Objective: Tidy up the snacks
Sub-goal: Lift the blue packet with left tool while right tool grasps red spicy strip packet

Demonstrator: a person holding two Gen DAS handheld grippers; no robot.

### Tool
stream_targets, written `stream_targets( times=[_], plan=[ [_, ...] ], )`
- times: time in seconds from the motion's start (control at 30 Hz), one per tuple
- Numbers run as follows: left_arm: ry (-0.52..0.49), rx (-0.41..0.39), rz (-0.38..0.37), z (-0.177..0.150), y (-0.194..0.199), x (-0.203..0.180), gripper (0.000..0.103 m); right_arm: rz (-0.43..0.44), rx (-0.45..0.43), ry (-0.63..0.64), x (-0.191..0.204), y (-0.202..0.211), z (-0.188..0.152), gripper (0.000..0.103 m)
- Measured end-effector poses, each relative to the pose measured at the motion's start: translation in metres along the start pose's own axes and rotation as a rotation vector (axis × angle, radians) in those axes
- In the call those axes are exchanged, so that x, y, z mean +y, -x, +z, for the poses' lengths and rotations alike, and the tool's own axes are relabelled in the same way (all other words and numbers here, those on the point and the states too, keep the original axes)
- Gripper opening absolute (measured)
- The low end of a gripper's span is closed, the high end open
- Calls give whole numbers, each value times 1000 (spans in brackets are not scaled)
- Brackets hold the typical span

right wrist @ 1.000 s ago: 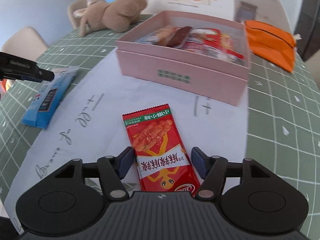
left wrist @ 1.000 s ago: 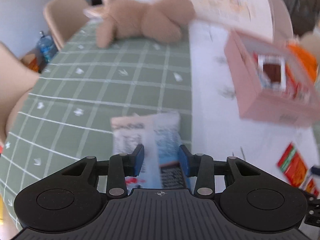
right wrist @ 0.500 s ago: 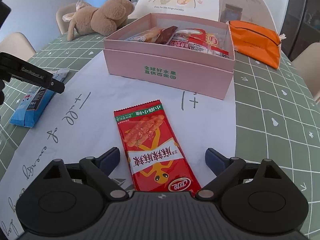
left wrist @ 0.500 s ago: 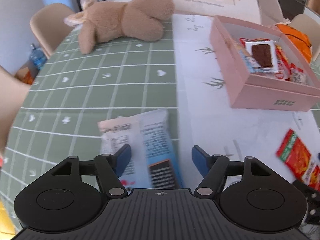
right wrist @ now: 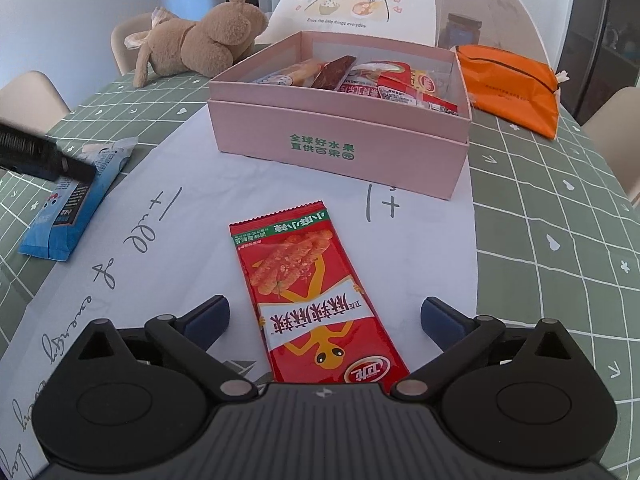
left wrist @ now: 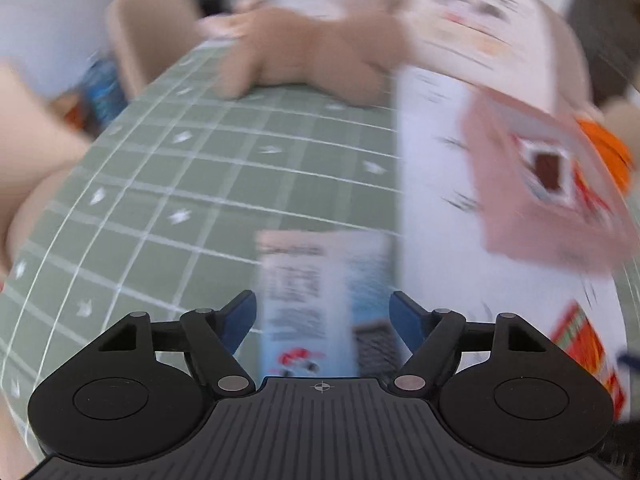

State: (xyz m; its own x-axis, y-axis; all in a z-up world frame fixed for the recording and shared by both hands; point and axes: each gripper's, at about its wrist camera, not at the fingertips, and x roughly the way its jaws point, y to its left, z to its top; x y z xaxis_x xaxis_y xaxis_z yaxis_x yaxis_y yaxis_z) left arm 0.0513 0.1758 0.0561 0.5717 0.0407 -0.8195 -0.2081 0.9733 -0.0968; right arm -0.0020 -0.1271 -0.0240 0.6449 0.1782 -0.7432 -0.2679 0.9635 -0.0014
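brimming pink box [right wrist: 340,148], assorted snack packets [right wrist: 384,80]

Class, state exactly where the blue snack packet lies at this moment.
In the right wrist view the blue snack packet lies far left on the green checked tablecloth, at the white runner's edge, under the left claw.

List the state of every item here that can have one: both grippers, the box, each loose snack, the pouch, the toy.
Left gripper: open, straddling the blue packet.
Right gripper: open, straddling the red packet.
Blue packet: sealed, flat on the table.
Red packet: sealed, flat on the white runner.
Pink box: lid off, snacks inside.
Orange pouch: closed, lying flat.
Plush rabbit: lying down.
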Motion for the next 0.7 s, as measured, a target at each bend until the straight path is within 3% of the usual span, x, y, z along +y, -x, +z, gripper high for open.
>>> stream_targets(
  times=[0.1,0.3,0.5,0.7],
  plan=[
    [64,50,-9,8,-12,8,79,-1,-8,-2,0,0,-2,103],
    [-6,94,-42,13,-35,-14,86,-7,-27,-4,2,1,-5,103],
    [-166,103,21,13,-45,-46,90,-10,-54,-7,3,3,-10,103],
    [-137,112,-98,6,-37,-52,88,-10,-41,-10,5,5,-10,103]
  ],
)
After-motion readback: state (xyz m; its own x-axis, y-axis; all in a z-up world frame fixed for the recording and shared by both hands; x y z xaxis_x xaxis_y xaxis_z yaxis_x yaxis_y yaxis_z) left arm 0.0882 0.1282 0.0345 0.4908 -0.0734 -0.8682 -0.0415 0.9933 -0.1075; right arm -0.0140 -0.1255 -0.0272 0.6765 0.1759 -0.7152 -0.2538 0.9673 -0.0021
